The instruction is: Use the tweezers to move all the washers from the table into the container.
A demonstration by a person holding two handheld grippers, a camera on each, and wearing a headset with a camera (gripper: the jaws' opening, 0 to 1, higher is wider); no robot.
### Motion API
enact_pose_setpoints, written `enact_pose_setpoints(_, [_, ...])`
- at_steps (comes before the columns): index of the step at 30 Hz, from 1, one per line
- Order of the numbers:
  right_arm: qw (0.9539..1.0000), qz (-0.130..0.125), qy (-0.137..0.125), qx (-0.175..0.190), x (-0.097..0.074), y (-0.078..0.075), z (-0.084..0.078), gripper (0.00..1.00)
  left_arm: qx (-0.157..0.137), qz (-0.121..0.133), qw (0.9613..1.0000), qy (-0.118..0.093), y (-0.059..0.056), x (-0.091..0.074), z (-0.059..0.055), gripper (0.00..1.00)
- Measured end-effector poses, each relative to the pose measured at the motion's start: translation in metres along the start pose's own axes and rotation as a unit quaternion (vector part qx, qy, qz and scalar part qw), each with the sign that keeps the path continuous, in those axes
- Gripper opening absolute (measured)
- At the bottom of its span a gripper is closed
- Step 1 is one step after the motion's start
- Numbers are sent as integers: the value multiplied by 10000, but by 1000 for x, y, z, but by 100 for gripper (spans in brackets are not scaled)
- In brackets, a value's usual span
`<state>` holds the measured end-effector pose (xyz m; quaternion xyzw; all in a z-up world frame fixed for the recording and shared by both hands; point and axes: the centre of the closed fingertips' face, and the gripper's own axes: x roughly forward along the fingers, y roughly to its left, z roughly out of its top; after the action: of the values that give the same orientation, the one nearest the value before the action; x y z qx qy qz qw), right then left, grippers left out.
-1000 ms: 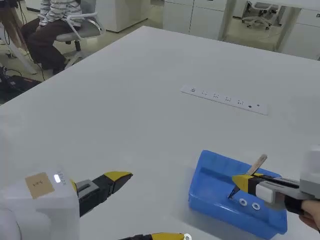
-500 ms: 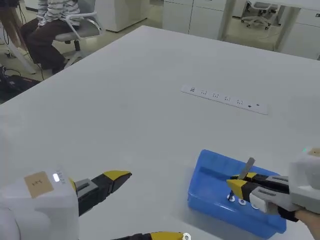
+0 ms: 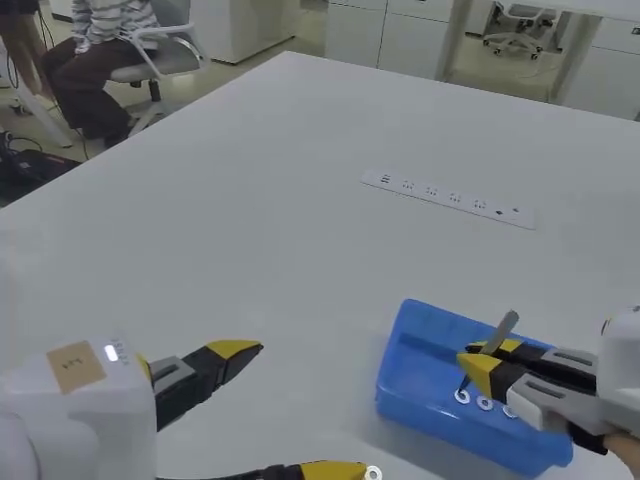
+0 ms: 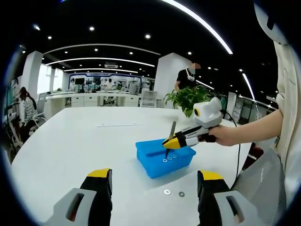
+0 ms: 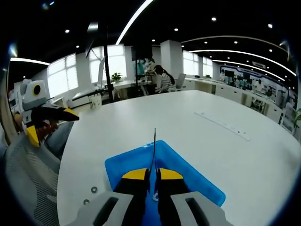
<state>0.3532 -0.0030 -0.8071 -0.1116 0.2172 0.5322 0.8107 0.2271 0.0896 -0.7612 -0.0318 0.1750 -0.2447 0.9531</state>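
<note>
Head view: your right hand-held gripper (image 3: 482, 368) is clamped shut on the tweezers (image 3: 505, 326). The tips point down inside the blue container (image 3: 420, 330), just over three washers (image 3: 485, 403) on its floor. Your left hand-held gripper (image 3: 310, 410) sits low left over the tabletop (image 3: 300, 220), jaws spread wide, holding nothing.

Left gripper view: two loose washers (image 4: 167, 192) lie side by side on the tabletop, between your spread jaws and the container.

Right gripper view: jaws pinched tight on the tweezers above the container. The loose washers sit lower left, outside it.
</note>
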Motion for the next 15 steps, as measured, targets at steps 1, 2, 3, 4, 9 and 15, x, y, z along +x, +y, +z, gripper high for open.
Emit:
enact_pose_setpoints(1, [10000,-5,-48,-10,-2,0,3,4,4,-1,10000,2,0,0,0,75])
enact_pose_setpoints(2, [10000,0,-71,-8,-3,2,5,4,7,-3,10000,2,0,0,0,75])
enact_pose_setpoints(3, [9999,-1,-103,8,-5,2,7,4,5,-6,10000,3,0,0,0,75])
enact_pose_setpoints(4, [9999,-5,-162,20,-7,5,11,4,6,-4,10000,3,0,0,0,75])
enact_pose_setpoints(9, [9992,33,-382,73,-16,15,25,4,11,-3,10000,-1,0,0,0,75])
enact_pose_setpoints(15, [9978,285,-554,211,-24,41,34,4,8,-3,10000,-15,0,-1,1,75])
